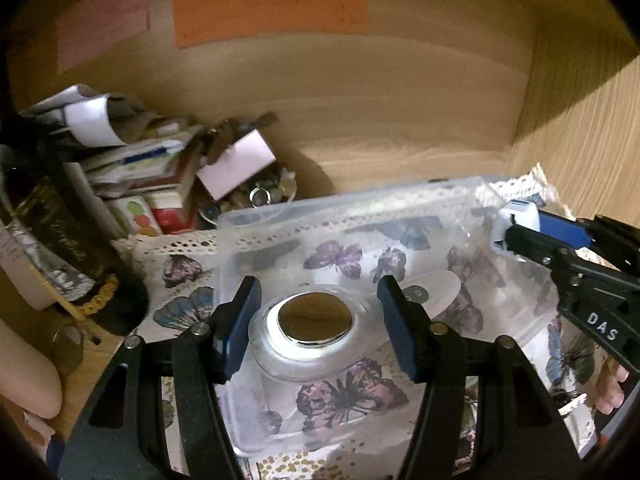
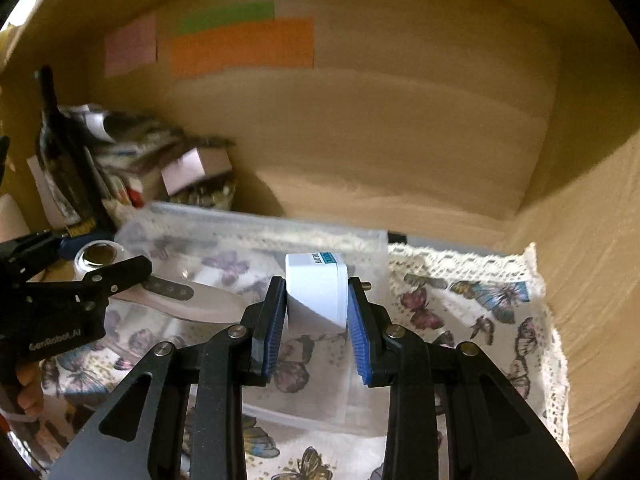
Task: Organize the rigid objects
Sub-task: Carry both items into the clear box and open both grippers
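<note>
A clear plastic bin [image 1: 280,216] stands on a butterfly-print cloth [image 1: 180,272] inside a wooden cabinet. My left gripper [image 1: 316,320] is open, its fingers either side of a round clear jar with a gold lid [image 1: 316,318], over the bin; whether the pads touch the jar I cannot tell. A white oblong device [image 1: 436,288] lies in the bin. My right gripper [image 2: 316,312] is shut on a white plug adapter [image 2: 316,288] and holds it above the bin's [image 2: 256,224] right part. The adapter also shows in the left wrist view [image 1: 516,220].
A pile of boxes, papers and small items [image 1: 160,168] fills the back left corner, with a dark bottle [image 1: 60,232] beside it. Coloured paper strips [image 1: 272,12] are stuck on the back wall. The cabinet's side wall [image 2: 592,240] stands at the right.
</note>
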Demonstrator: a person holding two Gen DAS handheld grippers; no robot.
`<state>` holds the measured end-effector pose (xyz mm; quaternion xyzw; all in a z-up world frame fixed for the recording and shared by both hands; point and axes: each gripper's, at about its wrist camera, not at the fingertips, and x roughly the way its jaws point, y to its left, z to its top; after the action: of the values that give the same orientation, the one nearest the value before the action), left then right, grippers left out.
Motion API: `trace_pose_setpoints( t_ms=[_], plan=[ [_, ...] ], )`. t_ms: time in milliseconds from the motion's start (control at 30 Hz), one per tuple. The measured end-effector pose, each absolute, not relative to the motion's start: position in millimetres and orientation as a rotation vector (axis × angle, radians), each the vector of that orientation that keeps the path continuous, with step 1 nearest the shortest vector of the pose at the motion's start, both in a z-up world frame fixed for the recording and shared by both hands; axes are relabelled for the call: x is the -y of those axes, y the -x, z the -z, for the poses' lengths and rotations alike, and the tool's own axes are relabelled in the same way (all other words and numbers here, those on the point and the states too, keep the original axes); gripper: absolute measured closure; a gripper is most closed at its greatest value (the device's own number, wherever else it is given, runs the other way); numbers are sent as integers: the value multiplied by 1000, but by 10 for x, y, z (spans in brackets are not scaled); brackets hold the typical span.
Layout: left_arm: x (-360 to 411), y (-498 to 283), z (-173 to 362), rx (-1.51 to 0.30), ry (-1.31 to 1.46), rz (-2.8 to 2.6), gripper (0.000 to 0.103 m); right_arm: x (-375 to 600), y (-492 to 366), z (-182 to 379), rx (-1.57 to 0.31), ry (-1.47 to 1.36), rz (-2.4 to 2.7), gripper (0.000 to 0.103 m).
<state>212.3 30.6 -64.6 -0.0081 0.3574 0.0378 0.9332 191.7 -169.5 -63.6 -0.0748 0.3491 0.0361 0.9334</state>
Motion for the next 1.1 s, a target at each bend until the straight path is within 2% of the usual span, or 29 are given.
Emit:
trace_pose_setpoints(
  t_ms=[633,733,767,933,1000,1100],
  plan=[
    [-234,-2224,820,-822,1,-58,43,1619,-2087,901,-827,213,-57,75],
    [-218,-2150,708,-784,-6,-70,43,1626,-2027,826,-809,205,-64,70],
    [-223,-2136,671,-775,-7,-71,42,1629,-1993,787,-796,206,-61,65],
    [-258,-1908,395,-692,2,-79,27,1648,-1785,555,-717,196,-57,55],
    [-277,-1792,293,-651,-3,-91,14,1668,-1662,441,-680,187,-54,48],
    [-326,-1566,140,-586,-11,-103,8,1692,-1460,308,-631,177,-54,42]
  ],
)
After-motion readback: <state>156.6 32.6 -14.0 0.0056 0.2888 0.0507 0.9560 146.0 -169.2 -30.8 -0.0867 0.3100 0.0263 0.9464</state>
